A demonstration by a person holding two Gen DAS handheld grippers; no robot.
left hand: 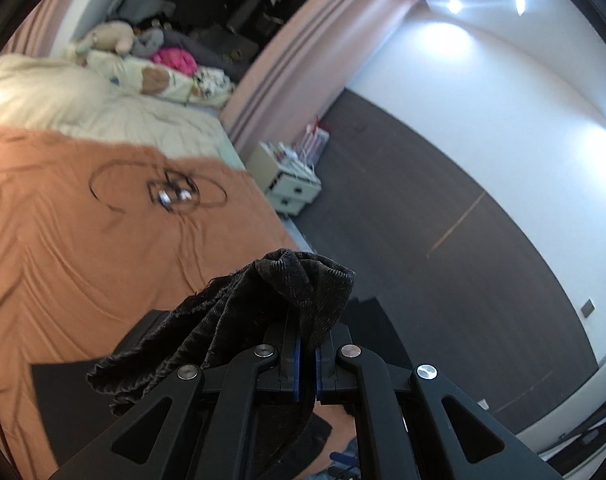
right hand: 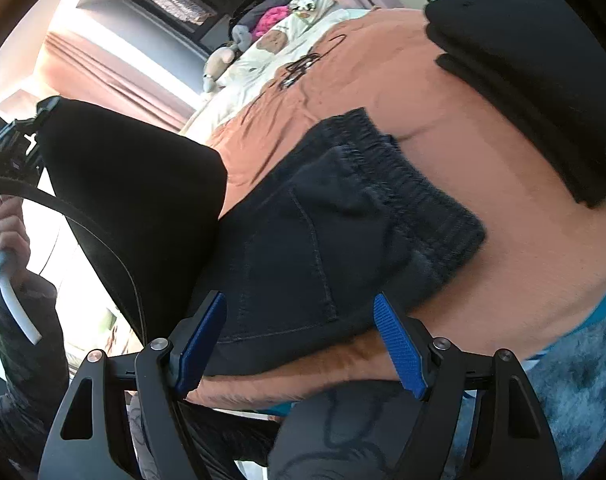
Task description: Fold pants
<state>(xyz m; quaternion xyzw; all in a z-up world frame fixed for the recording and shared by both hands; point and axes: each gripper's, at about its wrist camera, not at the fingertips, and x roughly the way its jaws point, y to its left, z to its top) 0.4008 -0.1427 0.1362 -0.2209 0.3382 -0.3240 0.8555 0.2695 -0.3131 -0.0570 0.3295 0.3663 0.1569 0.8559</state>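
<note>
- Left tongs [left hand: 307, 354] are clamped tight on a bunched end of the dark pants [left hand: 303, 284]; the cloth drapes over the near-left side of the tongs and hangs down.
- Right tongs [right hand: 301, 344] stand wide apart with nothing between the blue pads [right hand: 399, 344]; they hover just over the near edge of the pants [right hand: 323, 220].
- In the right wrist view the pants lie on the orange blanket [right hand: 483, 184] on the bed, near its close edge, waistband [right hand: 407, 184] toward the far right and back pocket facing up.
- A black panel of cloth rises at the left of that view; probably the leg part lifted by the left tongs, but the join is not shown.
- Judgement: fold is mid-way. One end is lifted and being carried, not yet laid down over the waist part.
- Left to do, as I judge: lay the lifted end down, line up the edges, flatten, maybe a second fold.
- A black folded stack [right hand: 543, 80] sits far right on the blanket, well apart from the pants; a cable [left hand: 159, 192] lies farther up the bed.
- Both pictures are blurred, so the finer creases cannot be told.
</note>
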